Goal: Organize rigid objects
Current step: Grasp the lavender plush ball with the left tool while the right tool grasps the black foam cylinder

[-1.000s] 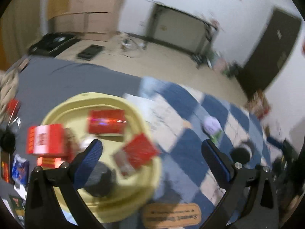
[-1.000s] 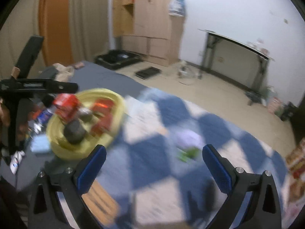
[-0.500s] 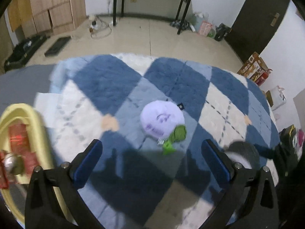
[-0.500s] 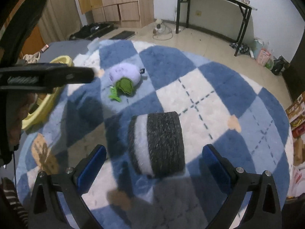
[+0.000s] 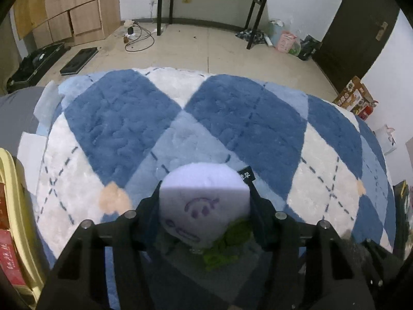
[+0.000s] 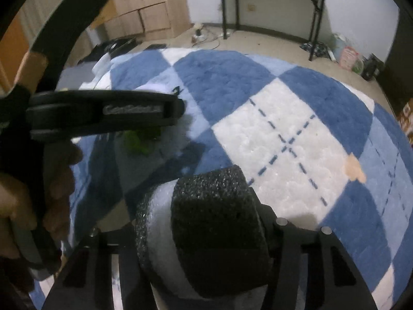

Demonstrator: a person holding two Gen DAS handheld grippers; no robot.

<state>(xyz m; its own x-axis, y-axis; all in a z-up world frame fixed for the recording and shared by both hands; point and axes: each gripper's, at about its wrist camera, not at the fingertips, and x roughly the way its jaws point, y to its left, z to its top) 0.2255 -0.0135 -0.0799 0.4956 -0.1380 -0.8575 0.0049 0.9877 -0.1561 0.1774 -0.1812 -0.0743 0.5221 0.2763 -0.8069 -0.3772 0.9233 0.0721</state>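
Observation:
A pale purple plush toy (image 5: pixel 204 206) with a stitched face and green leaves (image 5: pixel 232 242) lies on the blue and white rug (image 5: pixel 116 118). My left gripper (image 5: pixel 205 191) has it between its jaws, which are closing with the pads pressed against its sides. In the right wrist view a black and white fuzzy roll (image 6: pixel 214 219) fills my right gripper (image 6: pixel 201 214), which is shut on it. To the left in that view a hand (image 6: pixel 31 206) holds the left gripper, whose finger (image 6: pixel 116 111) hides most of the purple toy.
A yellow basin (image 5: pixel 10 180) holding red boxes (image 5: pixel 10 258) shows at the left edge. Beyond the rug lie bare floor, a black-legged table (image 5: pixel 206 5), wooden cabinets (image 5: pixel 77 7), a dark door (image 5: pixel 356 25) and cartons (image 5: pixel 353 98) at the right.
Both grippers swung from the yellow basin over to the rug and sank. The left closed around the purple toy, the right around the black and white roll.

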